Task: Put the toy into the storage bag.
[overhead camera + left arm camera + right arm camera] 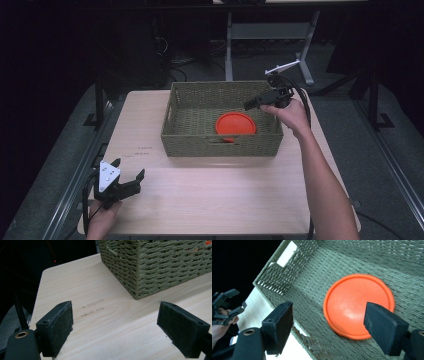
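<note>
1. One woven basket (222, 145), one orange disc (235, 123), two grippers and one light wooden table (210, 200) can be counted.
2. The basket, olive-green and rectangular, stands on the far half of the table, with a slot handle cut in its near wall.
3. In front of the basket the tabletop lies bare up to the near edge; narrower strips of wood show to the basket's left and right.
4. The orange disc lies flat on the basket floor, close against the near wall and a little right of the basket's middle. It is the one thing seen in the basket.
5. The right gripper (251, 104) hovers over the basket's right end, above the disc; in the right gripper view its jaws stand wide apart and grip nothing.
6. The left gripper (130, 170) sits well in front of the basket, near the table's near-left corner, jaws spread wide and empty.
</note>
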A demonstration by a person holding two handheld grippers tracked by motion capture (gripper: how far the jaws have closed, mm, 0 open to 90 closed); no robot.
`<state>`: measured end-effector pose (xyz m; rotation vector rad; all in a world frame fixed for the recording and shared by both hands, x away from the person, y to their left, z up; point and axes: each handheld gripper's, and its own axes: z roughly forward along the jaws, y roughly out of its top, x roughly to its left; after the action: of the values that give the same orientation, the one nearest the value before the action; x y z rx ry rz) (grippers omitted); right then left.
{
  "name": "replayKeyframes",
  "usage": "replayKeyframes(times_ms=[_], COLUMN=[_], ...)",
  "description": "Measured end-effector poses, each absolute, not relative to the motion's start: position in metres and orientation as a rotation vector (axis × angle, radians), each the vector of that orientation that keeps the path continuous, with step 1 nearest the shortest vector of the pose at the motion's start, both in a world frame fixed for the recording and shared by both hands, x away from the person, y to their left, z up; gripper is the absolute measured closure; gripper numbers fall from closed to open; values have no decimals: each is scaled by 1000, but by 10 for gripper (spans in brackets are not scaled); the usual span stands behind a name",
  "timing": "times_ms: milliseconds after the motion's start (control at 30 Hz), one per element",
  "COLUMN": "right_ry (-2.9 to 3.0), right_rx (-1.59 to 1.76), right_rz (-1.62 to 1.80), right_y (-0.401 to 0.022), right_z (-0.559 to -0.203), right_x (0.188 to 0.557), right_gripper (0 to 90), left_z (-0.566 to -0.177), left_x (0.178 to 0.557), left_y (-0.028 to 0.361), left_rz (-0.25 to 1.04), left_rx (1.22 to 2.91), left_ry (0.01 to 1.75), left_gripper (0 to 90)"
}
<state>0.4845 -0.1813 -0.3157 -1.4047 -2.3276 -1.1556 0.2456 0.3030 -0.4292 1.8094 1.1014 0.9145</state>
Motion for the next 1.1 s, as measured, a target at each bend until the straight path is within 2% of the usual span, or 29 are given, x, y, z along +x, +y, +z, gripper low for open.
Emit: replayKeyframes(times_ms=[1100], right_ry=[-2347], right_rx=[-1298], right_rz=[-1249], right_y=[-201], right_z=[-304], right_x=[442], right_gripper=[196], left_z=[-429], left_x=[244], left_y=[302], left_rz=[919], left_rx=[1814], left_ry=[1106], left_gripper=[127])
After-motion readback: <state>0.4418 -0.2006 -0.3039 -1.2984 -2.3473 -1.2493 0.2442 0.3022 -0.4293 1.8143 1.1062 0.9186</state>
